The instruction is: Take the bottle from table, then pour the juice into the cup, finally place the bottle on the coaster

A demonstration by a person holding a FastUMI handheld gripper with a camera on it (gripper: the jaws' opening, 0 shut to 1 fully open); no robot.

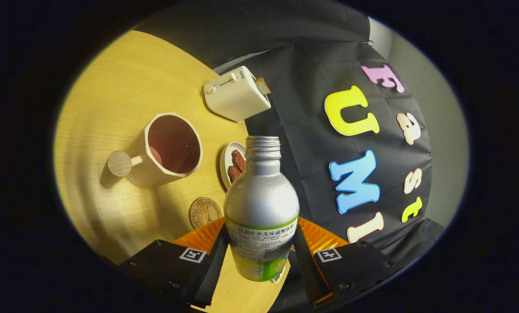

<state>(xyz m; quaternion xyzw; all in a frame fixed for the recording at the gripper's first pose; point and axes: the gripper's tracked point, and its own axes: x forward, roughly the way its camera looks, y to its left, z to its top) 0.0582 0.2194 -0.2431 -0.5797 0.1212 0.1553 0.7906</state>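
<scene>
A silver bottle (261,204) with a green label and an open threaded mouth stands between my two fingers, and my gripper (260,252) is shut on the bottle's lower body. The whole scene is tilted, so the table (111,108) slants away behind the bottle. A cream cup (166,150) with a round wooden knob handle lies beyond the fingers, its dark reddish inside facing me. A round brown coaster (204,212) lies on the table just ahead of one finger, between the cup and the bottle.
A cream toaster (235,93) with a slice in it stands at the table's far edge. A small white dish (228,161) with reddish-brown pieces sits behind the bottle's neck. The black cloth wall hangs beyond the table's edge.
</scene>
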